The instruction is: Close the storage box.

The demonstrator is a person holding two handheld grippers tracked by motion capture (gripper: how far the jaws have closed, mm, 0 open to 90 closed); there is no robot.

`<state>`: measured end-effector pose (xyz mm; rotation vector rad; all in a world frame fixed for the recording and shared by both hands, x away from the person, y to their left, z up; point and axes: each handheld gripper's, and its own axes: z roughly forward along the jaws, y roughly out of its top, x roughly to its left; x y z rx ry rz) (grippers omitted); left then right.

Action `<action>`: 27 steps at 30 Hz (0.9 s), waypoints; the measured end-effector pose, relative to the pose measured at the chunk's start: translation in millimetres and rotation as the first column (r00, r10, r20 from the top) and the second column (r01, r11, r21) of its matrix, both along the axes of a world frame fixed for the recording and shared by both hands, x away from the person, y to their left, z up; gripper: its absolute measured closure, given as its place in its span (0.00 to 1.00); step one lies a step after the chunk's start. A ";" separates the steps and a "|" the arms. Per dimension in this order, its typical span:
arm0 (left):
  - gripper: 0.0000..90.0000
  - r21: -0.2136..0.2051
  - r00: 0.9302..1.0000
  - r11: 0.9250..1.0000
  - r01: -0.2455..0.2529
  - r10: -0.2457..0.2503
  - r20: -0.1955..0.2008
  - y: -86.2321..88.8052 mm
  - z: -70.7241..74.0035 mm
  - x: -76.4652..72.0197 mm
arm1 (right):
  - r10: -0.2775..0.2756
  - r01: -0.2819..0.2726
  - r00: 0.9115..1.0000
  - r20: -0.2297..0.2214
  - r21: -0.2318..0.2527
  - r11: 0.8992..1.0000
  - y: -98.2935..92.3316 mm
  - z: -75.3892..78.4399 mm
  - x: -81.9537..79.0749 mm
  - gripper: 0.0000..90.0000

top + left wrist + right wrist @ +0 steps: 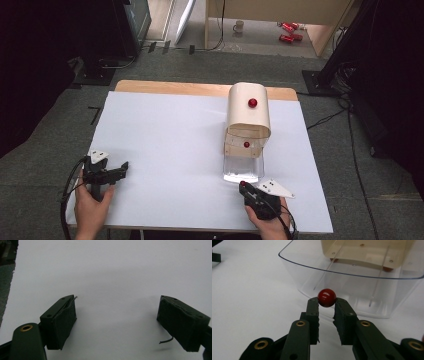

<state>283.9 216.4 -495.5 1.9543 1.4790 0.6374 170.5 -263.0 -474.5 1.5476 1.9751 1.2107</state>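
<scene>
The right gripper (327,305) pinches a red knob (326,297) on the clear drawer (352,277), pointing toward twelve o'clock; the left gripper (117,320) rests with its jaws wide apart over the white table (112,270).

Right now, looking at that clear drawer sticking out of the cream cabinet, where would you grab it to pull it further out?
By its red knob on the front wall of the clear drawer, coming straight from the front. It sticks out as a small ball, so two jaws can pinch it from either side, as the right hand-held gripper does. The drawer's smooth, curved wall offers no other purchase, and the cream cabinet covers its back.
</scene>
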 end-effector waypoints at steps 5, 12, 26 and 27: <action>0.17 0.000 1.000 1.000 0.000 0.000 0.000 0.0 0.0 0.0 | -0.002 0.002 1.000 0.002 -0.012 1.000 -0.3 3.6 6.0 0.83; 0.17 0.000 1.000 1.000 0.000 0.000 0.000 0.0 0.0 0.0 | -0.013 0.013 1.000 0.001 -0.013 1.000 0.4 6.9 21.3 0.83; 0.17 0.000 1.000 1.000 0.000 0.000 0.000 0.0 0.0 0.0 | -0.032 0.032 1.000 -0.002 -0.029 0.999 -0.9 6.6 54.5 0.83; 0.17 0.000 1.000 1.000 0.000 0.000 0.000 0.0 0.0 0.0 | -0.031 0.031 1.000 -0.001 -0.032 0.999 -1.0 6.5 56.2 0.83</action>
